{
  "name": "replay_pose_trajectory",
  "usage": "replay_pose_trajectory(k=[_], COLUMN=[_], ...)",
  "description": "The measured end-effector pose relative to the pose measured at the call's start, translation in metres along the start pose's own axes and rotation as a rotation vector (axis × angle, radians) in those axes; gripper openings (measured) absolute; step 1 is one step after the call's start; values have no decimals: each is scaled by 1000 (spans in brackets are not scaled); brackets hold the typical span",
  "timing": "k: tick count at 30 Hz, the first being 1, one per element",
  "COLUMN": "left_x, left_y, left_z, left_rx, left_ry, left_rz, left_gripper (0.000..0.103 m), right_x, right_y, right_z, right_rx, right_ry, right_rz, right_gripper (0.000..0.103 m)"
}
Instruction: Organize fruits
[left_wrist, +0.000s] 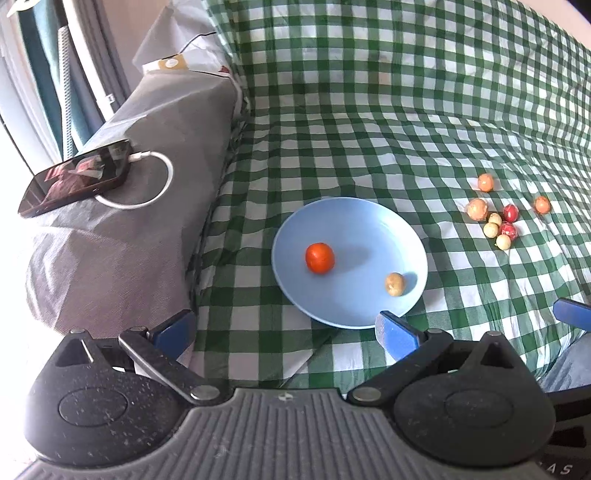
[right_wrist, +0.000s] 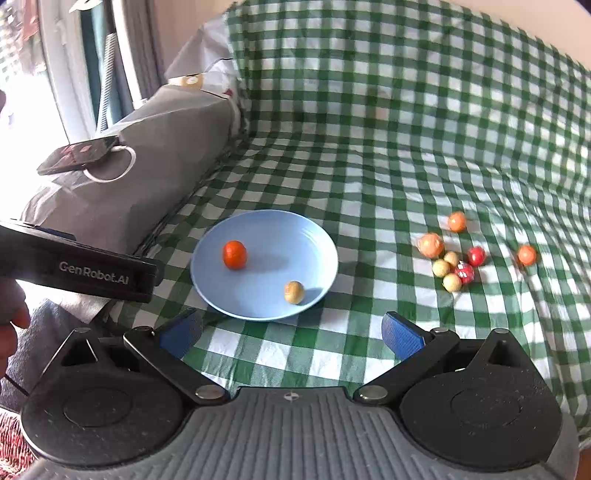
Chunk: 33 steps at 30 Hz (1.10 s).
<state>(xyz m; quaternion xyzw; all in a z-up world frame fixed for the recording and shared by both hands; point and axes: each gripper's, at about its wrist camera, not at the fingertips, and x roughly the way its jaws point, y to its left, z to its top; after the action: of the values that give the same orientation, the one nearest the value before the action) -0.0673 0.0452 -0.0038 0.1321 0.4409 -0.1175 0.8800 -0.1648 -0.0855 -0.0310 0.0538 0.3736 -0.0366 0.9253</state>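
Two fruits lie in the round pale-blue plate: one orange tomato-like ball, one tan ball. Eight loose small fruits cluster ahead-right of the wide-open, empty right gripper. The left gripper, equally spread, faces the plate's near rim.

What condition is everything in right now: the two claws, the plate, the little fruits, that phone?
Left gripper: open, holding nothing.
Right gripper: open, holding nothing.
Plate: upright on the cloth, holding two fruits.
Orange fruit: resting in the plate.
Tan fruit: resting near the plate's rim.
Loose fruits: on the cloth, outside the plate.
Phone: cable plugged in.
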Motion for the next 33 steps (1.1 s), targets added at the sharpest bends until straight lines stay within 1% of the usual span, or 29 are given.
replay_pose_trajectory(k=[6,11,15,18,21,24,28,31,32,33], left_x=[17,35,54,69,85,99,117,131,135,139], left_y=[-28,-56,-78,-96,-114,-129,-149,-164,-168,-172], left_z=[15,31,46,58,69,79,89,94,95,96], left_rx=[33,61,68,77,88,97,114,132,136,140], left_ry=[35,52,66,74,84,87,91,102,103,104], left_rz=[-32,-52,-68,-81,-88,-91,-90,-89,-93,-99], left_gripper=[103,103,103,103,103,103,103,103,103,103], right_x=[11,29,57,91,124,155,188,204,204,201], right_y=[-35,-81,-126,-161,-190,-207,-214,-214,-214,-214], right_z=[-6,-11,-17,-17,-17,-14,-10,-10,-11,-13], right_rx=[91,179,227,262,274,254,225,209,196,186], right_ry=[9,11,12,31,41,32,25,12,-15,-43], right_rz=[-41,-121,-216,-268,-292,-305,-290,-290,-293,-290], right_gripper=[102,102,102,102,102,102,102,102,100,83])
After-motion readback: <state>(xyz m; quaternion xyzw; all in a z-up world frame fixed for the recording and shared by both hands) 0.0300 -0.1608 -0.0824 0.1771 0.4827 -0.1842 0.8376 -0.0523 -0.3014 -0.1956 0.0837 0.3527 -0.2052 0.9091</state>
